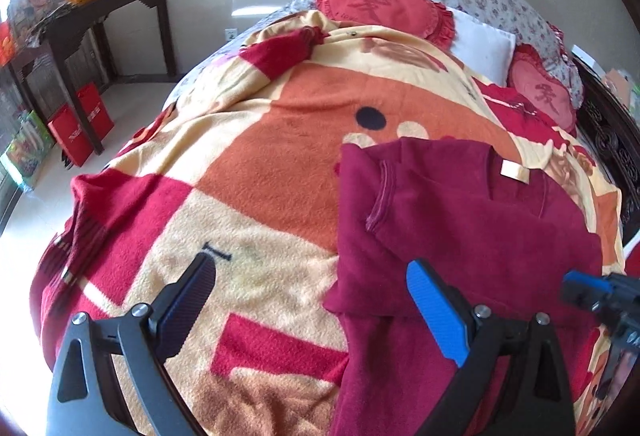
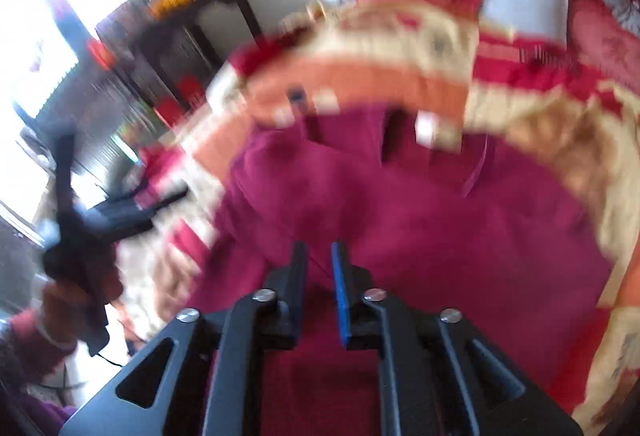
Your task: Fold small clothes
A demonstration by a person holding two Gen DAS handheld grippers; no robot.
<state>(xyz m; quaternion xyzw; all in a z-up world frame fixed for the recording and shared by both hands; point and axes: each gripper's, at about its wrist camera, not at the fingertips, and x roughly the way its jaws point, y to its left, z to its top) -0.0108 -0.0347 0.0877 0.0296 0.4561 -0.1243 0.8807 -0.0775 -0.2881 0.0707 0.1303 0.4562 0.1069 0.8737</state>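
A maroon shirt (image 1: 460,220) lies on the patterned blanket, its left side folded over the body and a cream neck label (image 1: 514,171) showing. My left gripper (image 1: 312,288) is open and empty, its blue finger over the shirt's left edge. My right gripper shows at the right edge of the left wrist view (image 1: 588,290). In the blurred right wrist view, my right gripper (image 2: 319,256) has its jaws nearly together above the shirt (image 2: 440,216); I cannot tell if cloth is between them. The left gripper (image 2: 132,212) shows at the left.
The orange, cream and red blanket (image 1: 248,172) covers the bed. Red heart cushions (image 1: 376,6) and a white pillow (image 1: 486,46) lie at the head. A dark wooden side table (image 1: 100,20) and red bags (image 1: 80,126) stand on the floor at left.
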